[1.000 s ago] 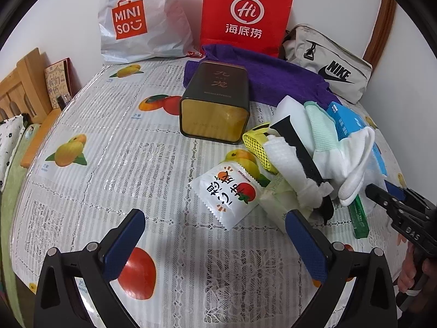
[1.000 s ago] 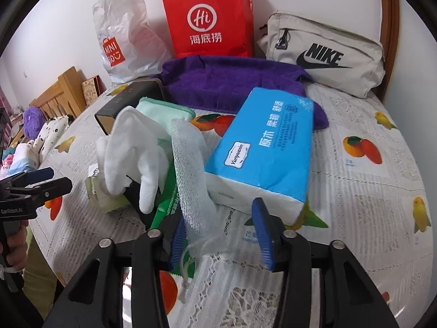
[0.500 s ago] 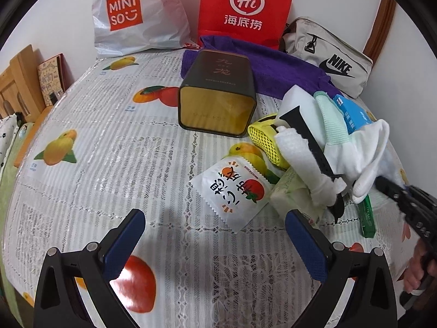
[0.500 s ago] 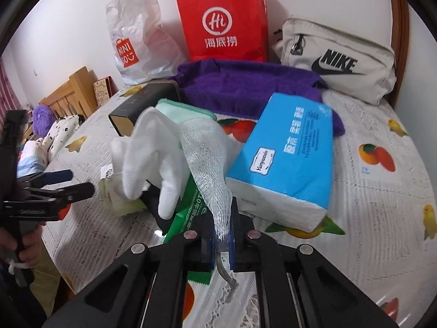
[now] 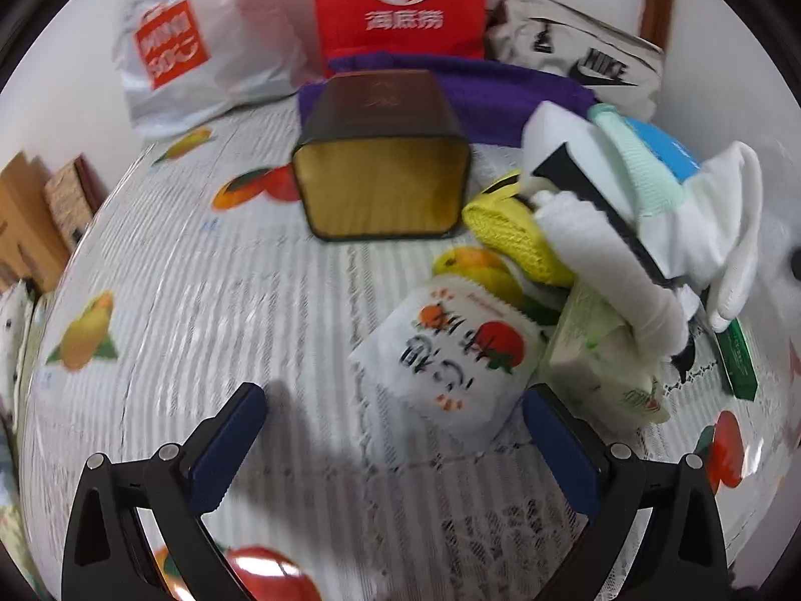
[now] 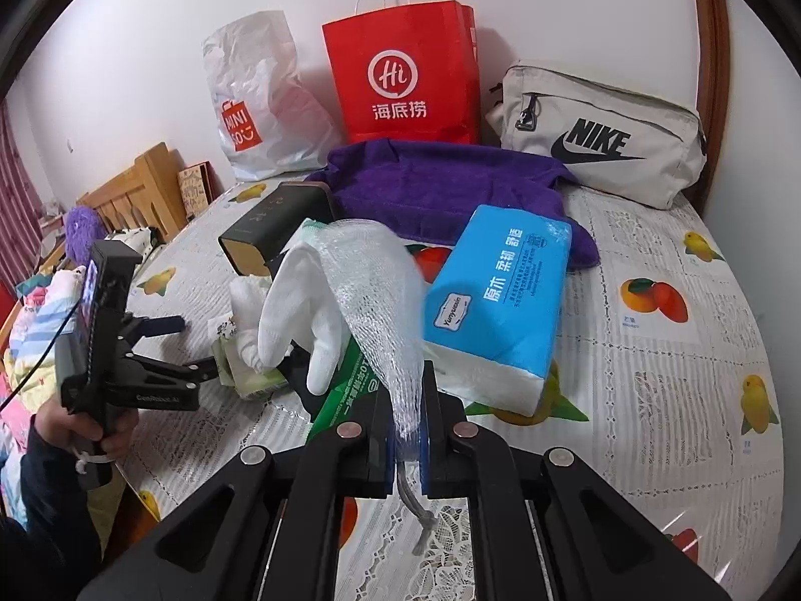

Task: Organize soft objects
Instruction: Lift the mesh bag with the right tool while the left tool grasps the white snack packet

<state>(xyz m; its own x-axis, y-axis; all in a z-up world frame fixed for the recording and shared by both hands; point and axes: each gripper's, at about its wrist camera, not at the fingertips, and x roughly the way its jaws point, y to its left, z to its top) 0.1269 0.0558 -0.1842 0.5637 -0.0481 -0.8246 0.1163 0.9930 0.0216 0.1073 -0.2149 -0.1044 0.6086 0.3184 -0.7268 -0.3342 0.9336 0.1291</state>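
Right gripper (image 6: 405, 430): its two blue pads are pressing together on the narrow lower end of a white mesh net (image 6: 370, 290), whose grey cord is hanging out behind the pads. The net is rising from the grip and bulging over a heap of soft items in the middle of the table (image 6: 676, 400).

Heap, right wrist view: a white glove (image 6: 300, 300) is draping with its fingers pointing down, just left of the net; a green packet (image 6: 350, 380) is lying under both; a blue tissue pack (image 6: 500, 295) is resting to the right, its far corner overlapping a purple towel (image 6: 440, 185). A dark tin (image 6: 275, 225) is lying on its side behind the glove.

Left gripper (image 5: 395, 440): its blue pads are standing wide apart and gripping nothing. It is hovering low over the fruit-print tablecloth, with a white sachet (image 5: 450, 355) lying between the fingertips and nearer the right one. In the right wrist view the same gripper (image 6: 192, 345) is appearing at the left table edge, held in a hand (image 6: 85, 425).

Heap, left wrist view (blurred): a yellow mesh item (image 5: 510, 235), a rolled white cloth (image 5: 611, 275) and the glove (image 5: 726, 230) are piling up right of the sachet; the tin (image 5: 380, 170) is showing its gold end.

Background: a white Miniso bag (image 6: 255, 100), a red paper bag (image 6: 405, 70) and a beige Nike pouch (image 6: 601, 135) are leaning along the wall.
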